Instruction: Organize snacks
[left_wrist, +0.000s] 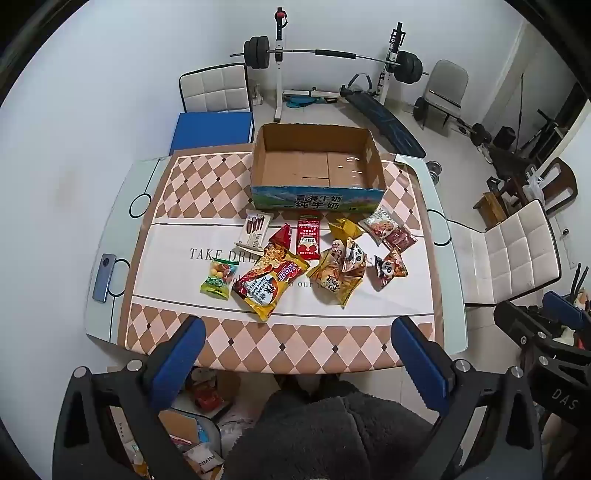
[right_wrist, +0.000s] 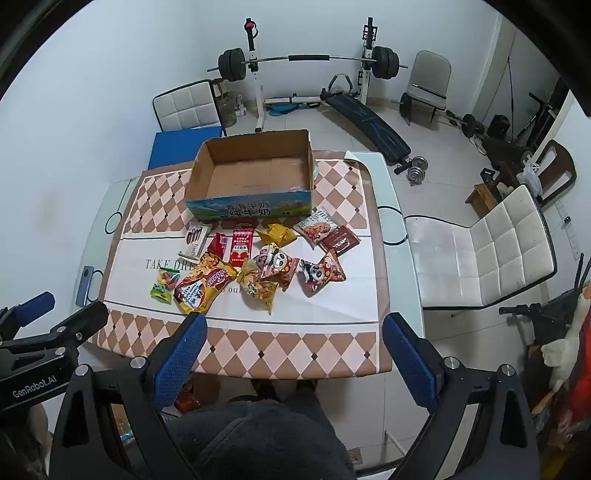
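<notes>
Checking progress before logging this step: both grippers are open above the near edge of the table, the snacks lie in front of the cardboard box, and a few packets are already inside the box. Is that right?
Not quite. The cardboard box is empty: both wrist views show only its bare floor. The rest holds: the left gripper and right gripper are open, and the snacks lie on the table in front of the box.

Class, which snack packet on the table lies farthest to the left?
The small green packet of coloured candy balls; every other packet lies to its right, the big yellow-red chip bag right beside it.
</notes>
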